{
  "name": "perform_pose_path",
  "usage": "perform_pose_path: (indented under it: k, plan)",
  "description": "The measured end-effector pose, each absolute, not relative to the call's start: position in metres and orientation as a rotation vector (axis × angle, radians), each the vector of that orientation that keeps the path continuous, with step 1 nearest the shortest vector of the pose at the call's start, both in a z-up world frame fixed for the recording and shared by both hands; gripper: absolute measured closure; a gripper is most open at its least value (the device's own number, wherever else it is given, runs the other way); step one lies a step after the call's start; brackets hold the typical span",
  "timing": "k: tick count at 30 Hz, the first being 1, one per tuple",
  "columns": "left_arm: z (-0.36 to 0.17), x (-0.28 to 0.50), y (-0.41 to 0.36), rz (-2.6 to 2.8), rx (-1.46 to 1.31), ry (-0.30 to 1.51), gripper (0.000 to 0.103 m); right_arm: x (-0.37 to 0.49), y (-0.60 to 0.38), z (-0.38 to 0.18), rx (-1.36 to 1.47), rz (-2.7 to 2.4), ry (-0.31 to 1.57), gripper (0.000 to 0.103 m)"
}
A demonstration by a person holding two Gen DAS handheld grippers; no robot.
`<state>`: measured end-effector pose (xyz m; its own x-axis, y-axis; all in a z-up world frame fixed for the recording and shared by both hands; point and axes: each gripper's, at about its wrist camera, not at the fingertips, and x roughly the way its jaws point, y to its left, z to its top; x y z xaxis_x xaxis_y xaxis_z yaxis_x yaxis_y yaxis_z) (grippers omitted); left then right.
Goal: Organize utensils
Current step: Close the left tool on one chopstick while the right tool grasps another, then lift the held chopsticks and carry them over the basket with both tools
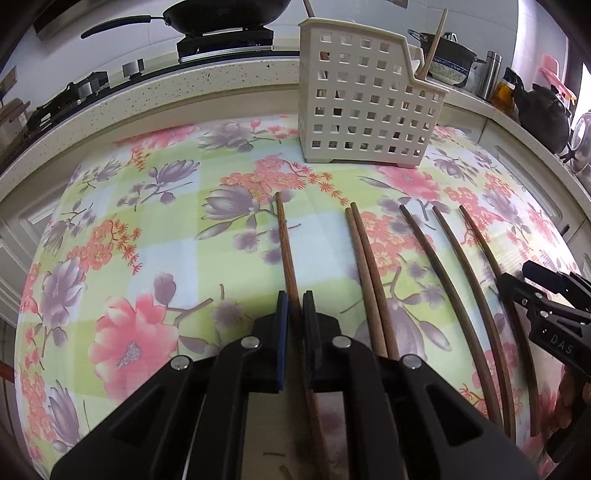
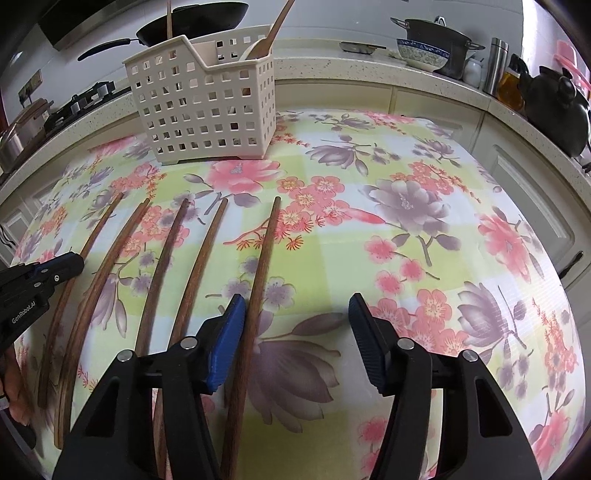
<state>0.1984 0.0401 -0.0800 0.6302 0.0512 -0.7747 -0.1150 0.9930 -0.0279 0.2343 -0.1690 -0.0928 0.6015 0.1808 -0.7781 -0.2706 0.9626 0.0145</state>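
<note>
Several wooden chopsticks lie side by side on the floral tablecloth (image 1: pixel 147 229). My left gripper (image 1: pixel 295 310) is shut on the leftmost chopstick (image 1: pixel 286 240), which still rests on the cloth. Right of it lie a pale pair (image 1: pixel 364 266) and three dark chopsticks (image 1: pixel 443 266). My right gripper (image 2: pixel 297 306) is open, low over the cloth. The rightmost chopstick (image 2: pixel 264 254) lies between its jaws, right beside the left blue pad (image 2: pixel 225 343). A cream perforated utensil basket (image 1: pixel 365 99) (image 2: pixel 207 107) stands at the far side and holds wooden utensils.
Behind the table runs a speckled counter (image 1: pixel 184 92) with a black wok (image 1: pixel 221 14) on a stove. Pots, a bowl (image 2: pixel 421 51), a steel bottle (image 2: pixel 496 62) and a black kettle (image 2: pixel 554 103) stand along it. The cloth right of the chopsticks (image 2: pixel 424 240) is bare.
</note>
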Motion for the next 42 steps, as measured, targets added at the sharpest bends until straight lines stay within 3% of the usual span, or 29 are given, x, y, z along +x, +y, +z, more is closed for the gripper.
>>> perform_pose_path:
  k: [6,14,19,42]
  plan:
    - [-0.08,0.202,0.039,0.092,-0.081,0.875,0.088,0.237,-0.165,-0.092,-0.112,0.266,0.886,0.053]
    - [-0.081,0.204,0.039,0.11,-0.064,0.87,0.095,0.236,-0.153,-0.091,-0.127,0.306,0.875,0.084]
    - [-0.081,0.204,0.04,0.109,-0.065,0.87,0.096,0.237,-0.153,-0.09,-0.121,0.3,0.875,0.091]
    - [-0.021,0.169,0.051,0.093,-0.114,0.731,0.096,0.212,-0.17,-0.031,-0.066,0.34,0.758,0.094]
